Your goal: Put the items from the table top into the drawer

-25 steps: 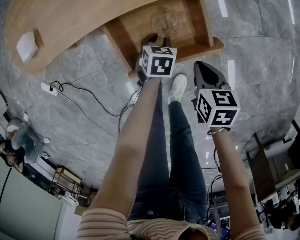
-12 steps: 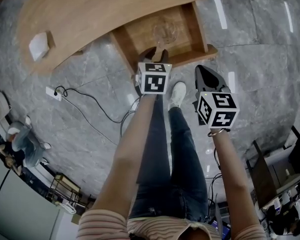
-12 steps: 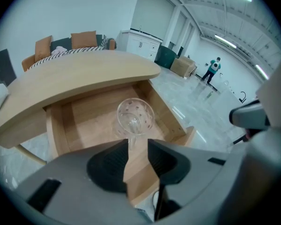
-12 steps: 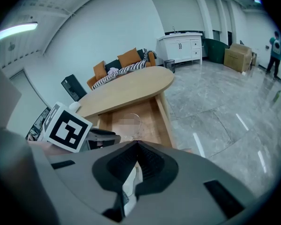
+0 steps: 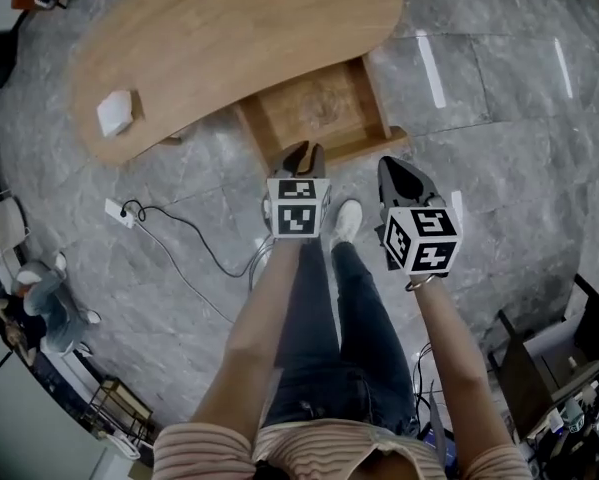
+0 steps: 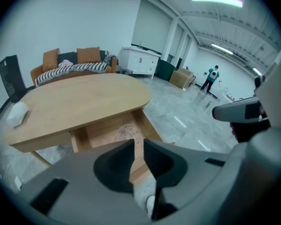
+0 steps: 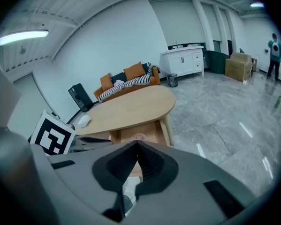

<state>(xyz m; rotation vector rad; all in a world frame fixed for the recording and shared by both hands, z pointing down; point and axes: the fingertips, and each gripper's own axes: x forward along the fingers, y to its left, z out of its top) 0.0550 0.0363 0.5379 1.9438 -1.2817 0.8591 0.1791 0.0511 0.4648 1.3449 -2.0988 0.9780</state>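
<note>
An open wooden drawer (image 5: 254,133) juts from under the oval table (image 5: 229,38), and a clear glass dish (image 5: 324,96) lies in it. Near the table's left end rests a small white item (image 5: 116,113). My left gripper (image 5: 301,150) hangs above the drawer's front; its jaws have just been closing and stand a little apart with nothing between them. To its right, over the floor, is my right gripper (image 5: 397,166). In the left gripper view the left gripper (image 6: 139,144) frames the dish (image 6: 126,134). In the right gripper view the right gripper (image 7: 137,145) has its tips touching.
A power strip with a black cable (image 5: 119,211) lies on the grey tiled floor left of my legs. My white shoe (image 5: 347,218) is below the drawer. A sofa (image 6: 74,62) stands behind the table, and a person (image 6: 210,76) stands far off.
Both grippers have risen away from the drawer, so table and drawer look smaller and farther. The glass dish stays in the drawer.
</note>
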